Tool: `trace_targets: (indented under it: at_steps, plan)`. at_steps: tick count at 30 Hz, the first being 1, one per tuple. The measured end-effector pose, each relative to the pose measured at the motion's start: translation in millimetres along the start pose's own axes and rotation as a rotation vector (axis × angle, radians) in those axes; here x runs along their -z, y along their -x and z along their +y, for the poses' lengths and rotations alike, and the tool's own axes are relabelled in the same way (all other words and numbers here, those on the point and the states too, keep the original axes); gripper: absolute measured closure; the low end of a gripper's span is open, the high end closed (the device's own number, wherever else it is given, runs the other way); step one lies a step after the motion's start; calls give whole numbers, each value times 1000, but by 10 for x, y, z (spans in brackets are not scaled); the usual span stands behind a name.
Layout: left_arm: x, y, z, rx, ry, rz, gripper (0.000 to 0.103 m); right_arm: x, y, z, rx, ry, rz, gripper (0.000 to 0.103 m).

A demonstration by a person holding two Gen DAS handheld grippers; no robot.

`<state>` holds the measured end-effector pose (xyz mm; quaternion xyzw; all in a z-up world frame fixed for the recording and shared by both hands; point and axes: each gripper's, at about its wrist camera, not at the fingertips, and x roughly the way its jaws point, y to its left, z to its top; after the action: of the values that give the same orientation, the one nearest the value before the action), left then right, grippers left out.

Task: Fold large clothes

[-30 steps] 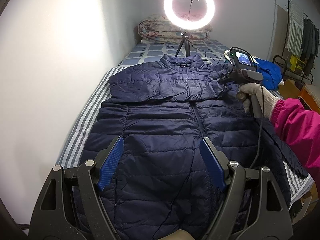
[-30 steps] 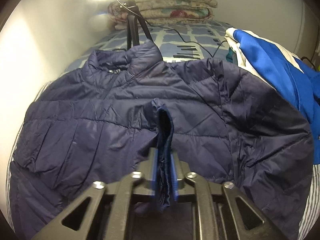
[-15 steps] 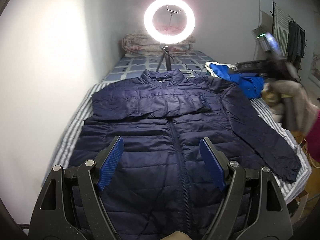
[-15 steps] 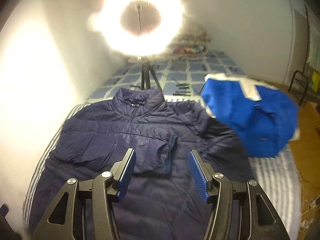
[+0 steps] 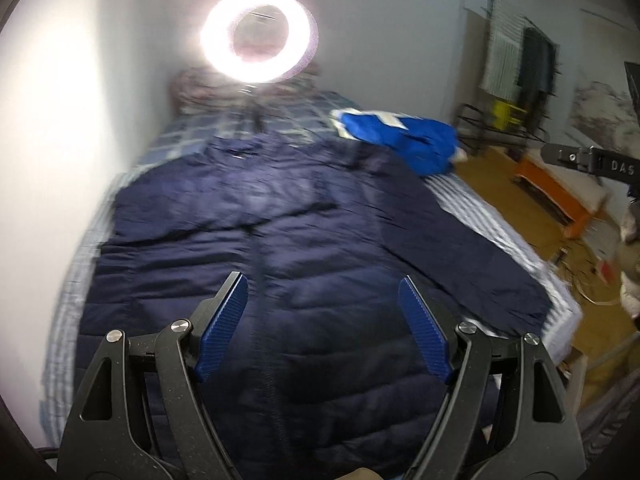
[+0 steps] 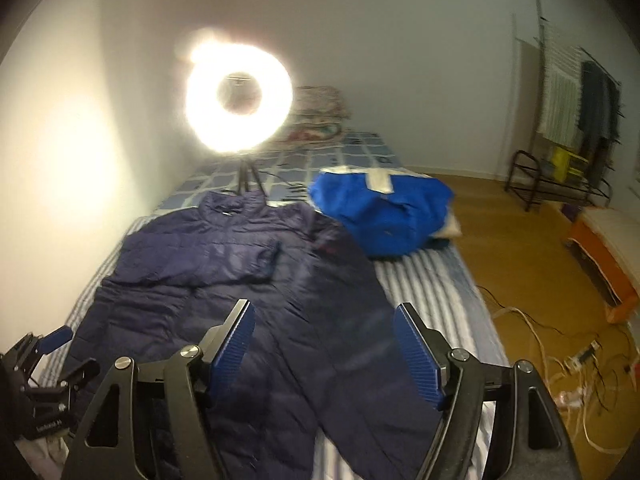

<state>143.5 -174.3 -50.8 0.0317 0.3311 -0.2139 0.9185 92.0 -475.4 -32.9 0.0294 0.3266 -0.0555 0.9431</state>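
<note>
1. A dark blue padded jacket [image 5: 304, 280] lies flat, front up, on a bed [image 6: 436, 292] with a striped sheet, its collar toward the far end and its hem toward the near end.
2. One sleeve is folded across the chest, with its cuff [image 6: 272, 256] lying near the zip line; the other sleeve [image 5: 472, 256] stretches out toward the bed's near right edge.
3. The left gripper [image 5: 322, 326] hangs above the lower part of the jacket. Its blue fingers [image 5: 224, 324] stand wide apart with nothing between them, and they do not touch the cloth.
4. The right gripper [image 6: 324, 350] is above the jacket's right side, over the outstretched sleeve. Its fingers [image 6: 416, 354] are spreading apart at this moment and grasp nothing (the cloth lies well below them).
5. In the right wrist view the left gripper shows at the near left edge, beside the jacket's hem.
6. A bright blue garment [image 6: 384, 216] with white trim lies bunched on the bed to the far right of the jacket, close to its shoulder.
7. A lit ring light [image 6: 238, 98] stands on a tripod at the far end, just behind the collar, with a folded quilt [image 6: 320, 120] behind it against the wall.
8. The left wrist view is blurred, so fine detail of the cloth cannot be told there.
</note>
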Motion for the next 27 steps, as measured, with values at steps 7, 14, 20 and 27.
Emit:
trace_targets:
  at_steps: [7,14,20,27]
  plan:
    - [112,-228,-844,201,-138,77,23,273,115,-700,69,-168,19,27]
    - [345,-718,-1899,352,-290,198,23,369,165,-1205,201,-222,25,17]
    - [493,-1103,-2548,460,-335,301,25,329,219,-1481,228,-300,6,16]
    - [683,-1494,-3099,511,-387,423,34,245,238,-1583,256,-329,-19,16]
